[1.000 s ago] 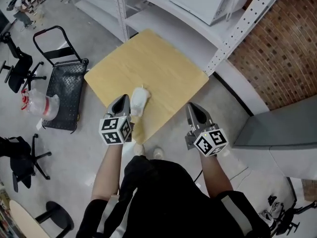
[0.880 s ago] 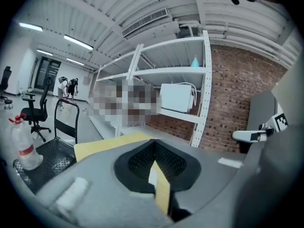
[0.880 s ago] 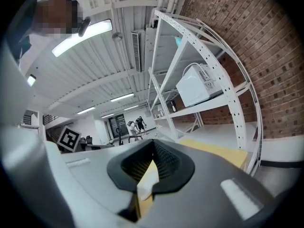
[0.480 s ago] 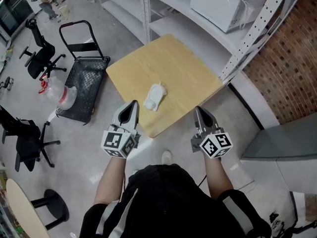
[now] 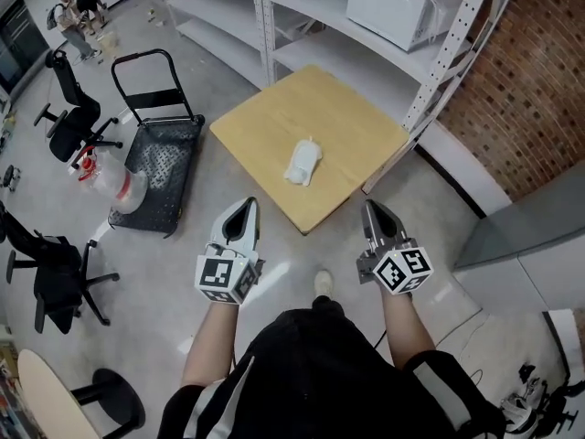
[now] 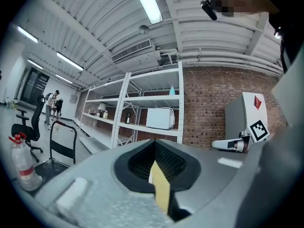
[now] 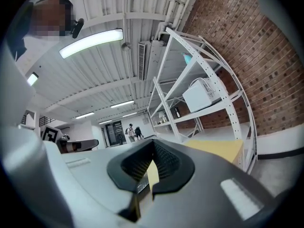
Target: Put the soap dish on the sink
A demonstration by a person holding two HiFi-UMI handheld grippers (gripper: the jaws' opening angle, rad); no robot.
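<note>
A white soap dish (image 5: 303, 163) lies on a square wooden table (image 5: 265, 122) in the head view. Both grippers hang over the concrete floor, short of the table's near edge and apart from the dish. My left gripper (image 5: 245, 210) points level toward the table with its jaws shut and nothing in them; in its own view (image 6: 154, 164) the jaws meet. My right gripper (image 5: 373, 212) is likewise shut and empty, and its own view (image 7: 151, 167) shows the table (image 7: 216, 149) ahead to the right.
A black platform cart (image 5: 155, 167), a clear plastic jug (image 5: 114, 179) and office chairs (image 5: 69, 122) stand on the left. White metal shelving (image 5: 320, 48) with a microwave (image 5: 402, 3) runs behind the table. A grey cabinet (image 5: 526, 236) and a brick wall are at the right.
Both grippers drew back from the table's near edge and now hang over the floor. The dish stayed on the table, and it looks farther off.
</note>
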